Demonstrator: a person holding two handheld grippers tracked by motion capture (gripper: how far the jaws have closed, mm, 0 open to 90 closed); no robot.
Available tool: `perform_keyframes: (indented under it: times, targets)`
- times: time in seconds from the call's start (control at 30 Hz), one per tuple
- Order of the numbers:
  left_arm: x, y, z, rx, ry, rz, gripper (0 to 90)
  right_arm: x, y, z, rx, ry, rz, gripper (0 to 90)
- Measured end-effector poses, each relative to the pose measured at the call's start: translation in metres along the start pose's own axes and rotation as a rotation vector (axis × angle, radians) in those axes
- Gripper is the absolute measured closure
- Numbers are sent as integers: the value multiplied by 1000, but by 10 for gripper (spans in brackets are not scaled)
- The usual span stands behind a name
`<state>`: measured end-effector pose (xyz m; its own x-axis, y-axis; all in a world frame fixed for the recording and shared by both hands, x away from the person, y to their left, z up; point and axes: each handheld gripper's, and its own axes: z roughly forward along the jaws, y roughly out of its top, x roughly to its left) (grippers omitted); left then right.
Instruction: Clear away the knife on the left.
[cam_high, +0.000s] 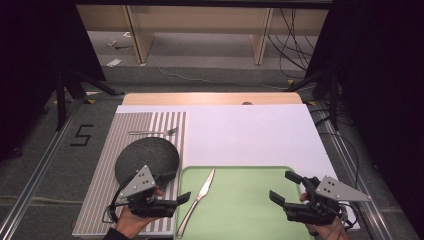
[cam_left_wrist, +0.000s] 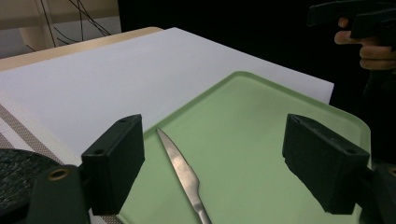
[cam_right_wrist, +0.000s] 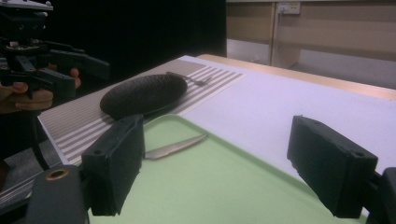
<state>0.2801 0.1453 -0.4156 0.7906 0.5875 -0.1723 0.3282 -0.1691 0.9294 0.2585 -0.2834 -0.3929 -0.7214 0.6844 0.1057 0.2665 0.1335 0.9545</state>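
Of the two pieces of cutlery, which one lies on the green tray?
The knife. It lies on the green tray, while the fork lies on the striped mat, beyond the dark plate.

Dim, even overhead light, black surroundings, soft shadows, no glare, near jaws slightly blurred

In the high view, the pale green plastic tray (cam_high: 250, 200) runs off the bottom edge, so its near rim is cut away. The handle tip of the silver metal knife (cam_high: 196, 200) ends right at that edge. The round black textured plate (cam_high: 145, 156) has its near rim hidden behind the left gripper (cam_high: 175, 187) and that gripper's grey plate. The silver fork (cam_high: 152, 132) on the grey-and-white striped placemat (cam_high: 100, 170) is too small to make out its tines. A small dark object (cam_high: 247, 103) at the table's far edge is too small to identify. In the left gripper view, the knife's handle is cut off at the bottom.
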Motion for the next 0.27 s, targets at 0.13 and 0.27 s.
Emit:
perform_keyframes:
  times: [0.13,0.27]
  targets:
    - [0,0,0,1,-1,0,206,0,0,0,0,1,0,199]
    - [0,0,1,4,1,4,206,0,0,0,0,1,0,199]
